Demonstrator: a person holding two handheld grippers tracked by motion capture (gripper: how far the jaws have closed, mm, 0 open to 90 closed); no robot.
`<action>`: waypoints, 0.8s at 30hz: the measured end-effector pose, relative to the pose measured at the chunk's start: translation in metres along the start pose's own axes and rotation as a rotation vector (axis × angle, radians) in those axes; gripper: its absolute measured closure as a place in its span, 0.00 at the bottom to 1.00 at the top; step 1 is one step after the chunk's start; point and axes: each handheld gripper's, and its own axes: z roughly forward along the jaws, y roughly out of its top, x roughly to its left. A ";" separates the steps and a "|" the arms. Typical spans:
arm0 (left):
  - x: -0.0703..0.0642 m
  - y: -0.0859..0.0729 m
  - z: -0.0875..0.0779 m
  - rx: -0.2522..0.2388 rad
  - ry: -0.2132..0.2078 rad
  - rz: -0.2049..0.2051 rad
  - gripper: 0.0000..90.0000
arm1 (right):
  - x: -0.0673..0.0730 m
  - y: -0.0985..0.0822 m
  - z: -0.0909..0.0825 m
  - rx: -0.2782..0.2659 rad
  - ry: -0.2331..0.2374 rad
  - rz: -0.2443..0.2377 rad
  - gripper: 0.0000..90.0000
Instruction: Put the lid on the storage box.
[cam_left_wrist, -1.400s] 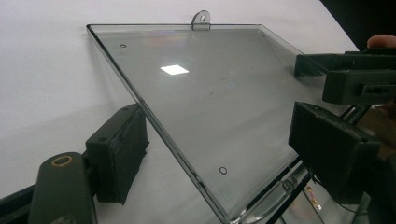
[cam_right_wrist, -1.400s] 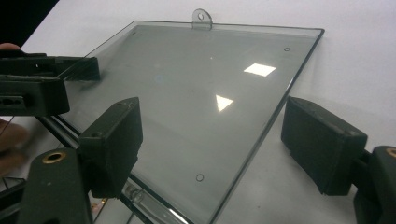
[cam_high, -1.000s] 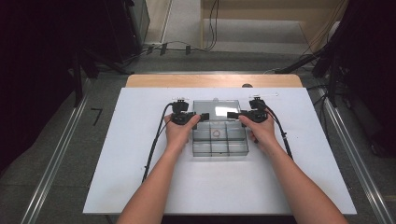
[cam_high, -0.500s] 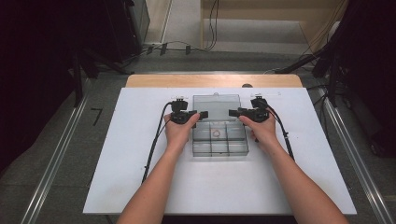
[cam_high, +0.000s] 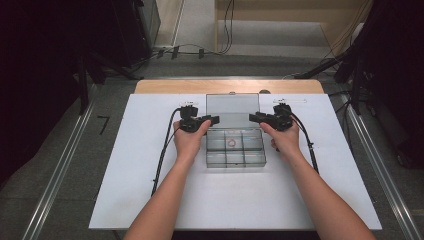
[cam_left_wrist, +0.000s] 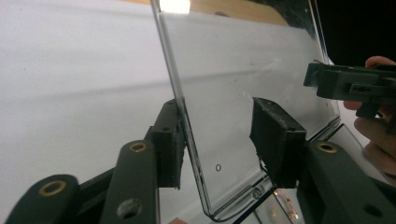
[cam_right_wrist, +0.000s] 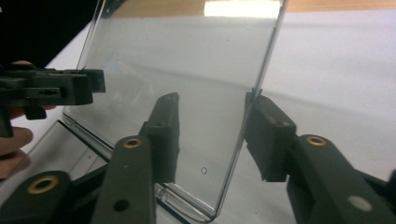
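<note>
Left gripper view: lid (cam_left_wrist: 243, 93) edge between closing fingers (cam_left_wrist: 275, 135).

Both forearms are stretched up mid-frame — the left gripper (cam_high: 212, 119) and right gripper (cam_high: 254, 117) faced inward, jaws just narrowed, still gapped.

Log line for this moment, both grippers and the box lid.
left gripper: jaws closing, astride lid's edge | right gripper: same, opposite edge | lid: raised open | box: on table
</note>
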 end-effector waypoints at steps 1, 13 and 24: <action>0.000 0.000 -0.001 -0.008 -0.005 0.003 0.63 | -0.001 0.000 -0.001 -0.009 0.008 -0.005 0.66; -0.002 -0.003 -0.013 -0.046 -0.041 0.047 0.74 | 0.002 -0.004 -0.017 -0.066 0.044 -0.050 0.79; -0.002 -0.004 -0.017 -0.049 -0.061 0.081 0.74 | 0.005 -0.009 -0.022 -0.102 0.037 -0.103 0.81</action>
